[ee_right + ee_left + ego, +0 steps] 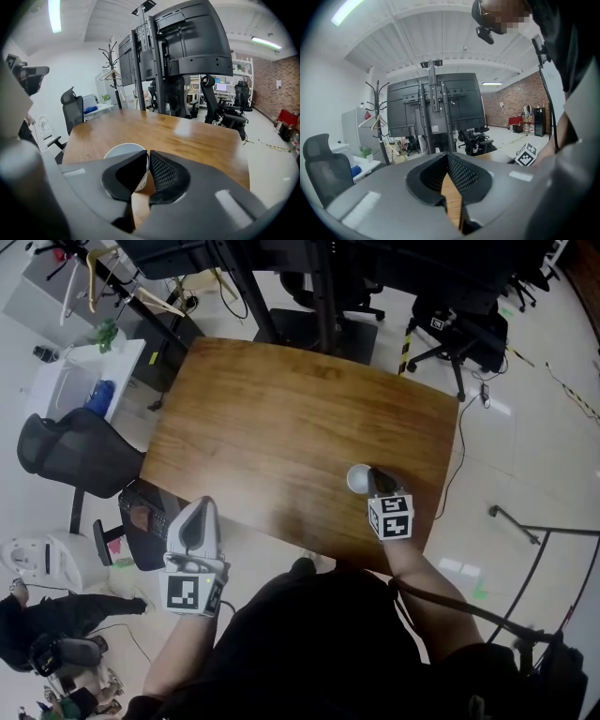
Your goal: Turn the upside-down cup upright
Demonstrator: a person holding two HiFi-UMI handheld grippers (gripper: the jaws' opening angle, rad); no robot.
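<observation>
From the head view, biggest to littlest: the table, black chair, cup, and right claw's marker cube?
Table
Black chair
Marker cube looks slightly bigger than the cup, but it's nearer the camera, so unsure.

No readable text, brand, number or sign is found in any view. The left cube (194, 593) on the left gripper (203, 506) and the right cube (391, 517) on the right gripper (374, 474) bear black-and-white square markers only, without lettering. A pale label (435, 128) on the black screen stand (433, 93) is too small to read.
</observation>
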